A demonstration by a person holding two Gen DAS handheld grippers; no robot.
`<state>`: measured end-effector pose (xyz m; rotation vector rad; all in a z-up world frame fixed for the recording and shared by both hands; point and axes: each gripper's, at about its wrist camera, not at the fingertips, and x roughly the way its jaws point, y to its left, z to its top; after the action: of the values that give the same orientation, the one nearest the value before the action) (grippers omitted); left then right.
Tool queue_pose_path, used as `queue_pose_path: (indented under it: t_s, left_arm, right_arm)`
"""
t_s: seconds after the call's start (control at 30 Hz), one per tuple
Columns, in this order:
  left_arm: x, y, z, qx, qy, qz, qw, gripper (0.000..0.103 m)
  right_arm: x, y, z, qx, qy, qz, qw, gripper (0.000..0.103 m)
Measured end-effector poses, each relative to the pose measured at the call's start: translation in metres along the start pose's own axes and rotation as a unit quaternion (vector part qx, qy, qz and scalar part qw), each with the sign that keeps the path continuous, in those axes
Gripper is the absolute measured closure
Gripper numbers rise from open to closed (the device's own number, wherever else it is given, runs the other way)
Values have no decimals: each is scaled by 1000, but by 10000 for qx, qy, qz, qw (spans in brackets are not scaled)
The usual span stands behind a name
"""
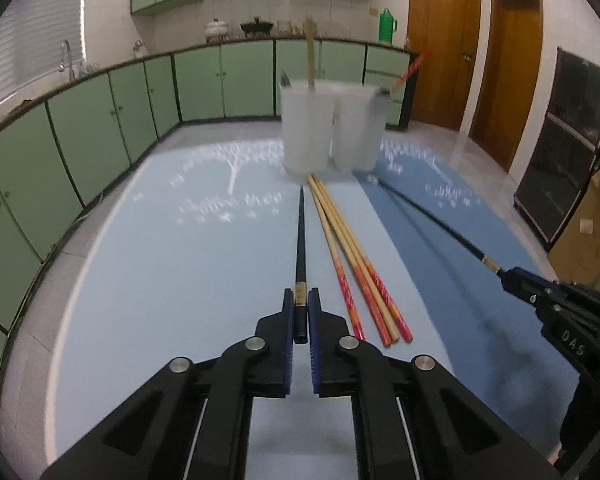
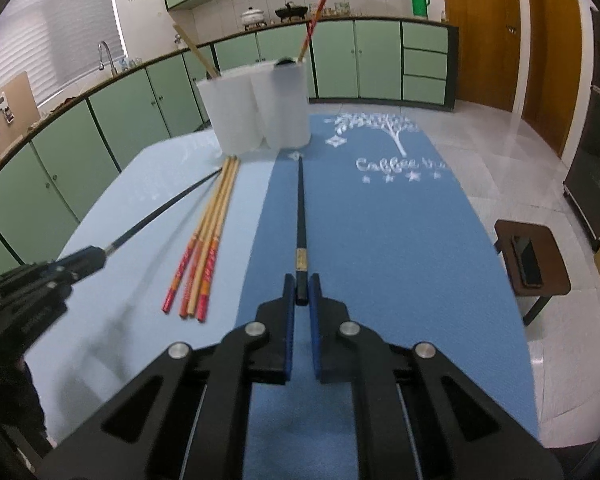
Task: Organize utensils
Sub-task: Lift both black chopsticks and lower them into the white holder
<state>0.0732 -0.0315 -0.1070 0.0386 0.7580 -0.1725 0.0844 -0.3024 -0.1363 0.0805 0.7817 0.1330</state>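
My left gripper is shut on a black chopstick that points toward the white cups. My right gripper is shut on a second black chopstick, also pointing at the white cups. Three wooden chopsticks with red ends lie on the table between the two grippers; they also show in the right wrist view. The cups hold a wooden chopstick and a red-ended one. The right gripper shows in the left wrist view, the left one in the right wrist view.
Light blue mat and darker blue mat cover the table. Green kitchen cabinets run behind. A brown stool with a phone stands right of the table. Wooden doors are at the back right.
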Motion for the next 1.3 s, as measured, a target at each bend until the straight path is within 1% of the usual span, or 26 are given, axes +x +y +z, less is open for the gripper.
queue_pose_path:
  t_s: [0.17,0.3,0.43,0.57,0.7,0.83,1.0,1.2,1.3]
  left_arm:
    - [-24,7,23,-65,-341,-59,9994,96]
    - [-41,8,45,-53,-683,-117,9976,96]
    - [-51,8,65,-34,-915,-186,9956,96]
    - [-55,8,83,1,-1056,-222,9942,96]
    - [-55,7,100,40,-1115,-342,9932,96]
    - [-54,4,112,103,-1160,-376,9925,96]
    - [-57,0,126,139,-1264,-465,9908,96]
    - [-71,-4,156,178,-1585,-642,9851,96]
    - [-81,-7,176,218,-1823,-700,9805,96]
  right_arm:
    - [-12,0,15,18,-141,36,9999,97]
    - [-27,0,35,-44,-357,91,9993,97]
    - [-42,2,61,-110,-581,188,9981,97]
    - [-51,3,86,-170,-719,321,9968,97]
    - [-55,7,112,-280,-810,426,9954,97]
    - [-58,12,138,-473,-816,498,9943,97]
    - [-61,14,165,-548,-777,604,9936,97]
    - [-75,17,194,-724,-892,734,9907,97]
    - [-86,13,216,-707,-1034,863,9884,97]
